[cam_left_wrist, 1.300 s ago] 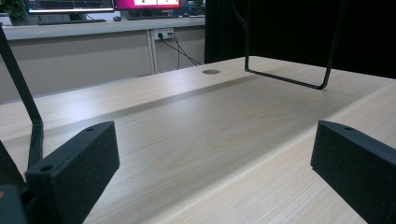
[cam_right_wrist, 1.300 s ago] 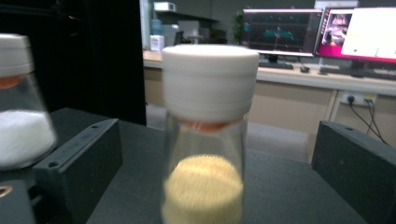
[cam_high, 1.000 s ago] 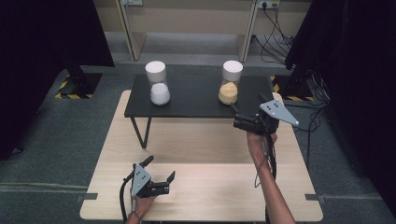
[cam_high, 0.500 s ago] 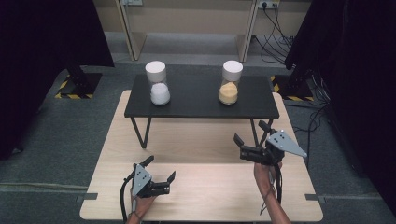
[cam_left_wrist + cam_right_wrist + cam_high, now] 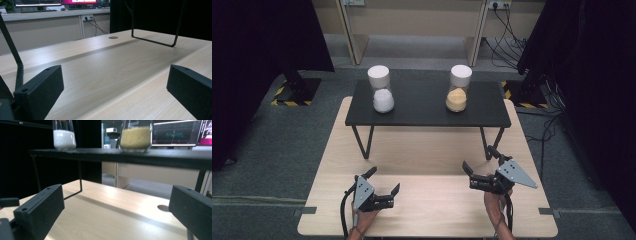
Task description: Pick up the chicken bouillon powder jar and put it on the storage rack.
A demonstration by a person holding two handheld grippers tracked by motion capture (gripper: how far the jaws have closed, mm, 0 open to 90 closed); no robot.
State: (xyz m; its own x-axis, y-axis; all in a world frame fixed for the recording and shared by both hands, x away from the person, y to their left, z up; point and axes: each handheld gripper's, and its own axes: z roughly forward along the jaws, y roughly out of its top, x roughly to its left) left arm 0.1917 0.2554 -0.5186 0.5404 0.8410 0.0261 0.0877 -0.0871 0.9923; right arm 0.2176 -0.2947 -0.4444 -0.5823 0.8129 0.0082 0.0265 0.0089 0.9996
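Observation:
Two glass vessels with white caps stand on a low black shelf [image 5: 422,107]. The left one holds white grains [image 5: 383,99]; the right one holds yellow grains [image 5: 456,99]. My left gripper [image 5: 383,180] rests low over the wooden table [image 5: 427,150] at the front left, open and holding nothing. My right gripper [image 5: 478,159] hovers at the front right, also open and holding nothing, pointing toward the shelf. In the right gripper view its own jaws [image 5: 116,195] frame the white vessel [image 5: 64,135], the yellow vessel [image 5: 136,135] and the shelf edge [image 5: 120,153]. The left gripper [image 5: 115,75] faces bare wood.
The shelf stands on thin black wire legs [image 5: 152,41] on the wooden table. A round cable hole [image 5: 163,207] lies in the tabletop. Cables [image 5: 557,110] trail on the floor at the right. Dark curtains [image 5: 257,60] flank both sides.
My right gripper has drawn back from beside the yellow vessel at the shelf's front edge, down to the table's front right. The left gripper has stayed put.

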